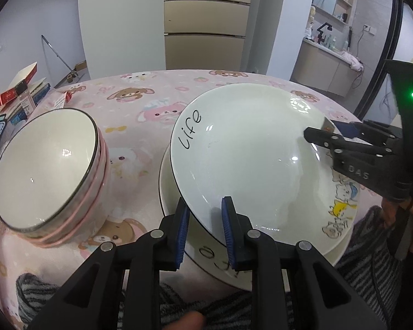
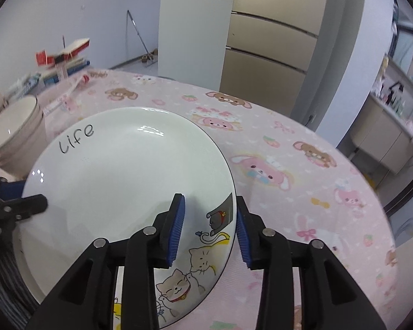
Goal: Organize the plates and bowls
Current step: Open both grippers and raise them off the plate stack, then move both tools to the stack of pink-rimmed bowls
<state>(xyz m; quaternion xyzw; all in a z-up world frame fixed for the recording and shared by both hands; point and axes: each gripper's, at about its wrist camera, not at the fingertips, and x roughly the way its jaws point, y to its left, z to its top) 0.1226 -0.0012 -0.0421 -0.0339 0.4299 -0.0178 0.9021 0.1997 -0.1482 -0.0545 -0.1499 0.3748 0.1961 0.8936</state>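
1. The top plate (image 1: 247, 148) with the word "Life" on it is tilted, its far edge lifted. It sits over a stack of plates (image 1: 341, 247) on the near side of the pink table (image 1: 140, 93).
2. The left gripper (image 1: 205, 231) has the near left rim of the top plate between its blue pads. The pads look pressed on the rim, so it is grasping the plate.
3. The right gripper (image 2: 210, 229) has the right rim between its fingers, but gaps show on both sides. It is let go, not squeezing.
4. The plates below are mostly hidden. Only their near and right edges peek out, with cat drawings.
5. A stack of bowls (image 1: 49, 170) sits to the left, well apart from the plates.
6. Boxes (image 1: 19, 90) at the far left are blurry and cut off.
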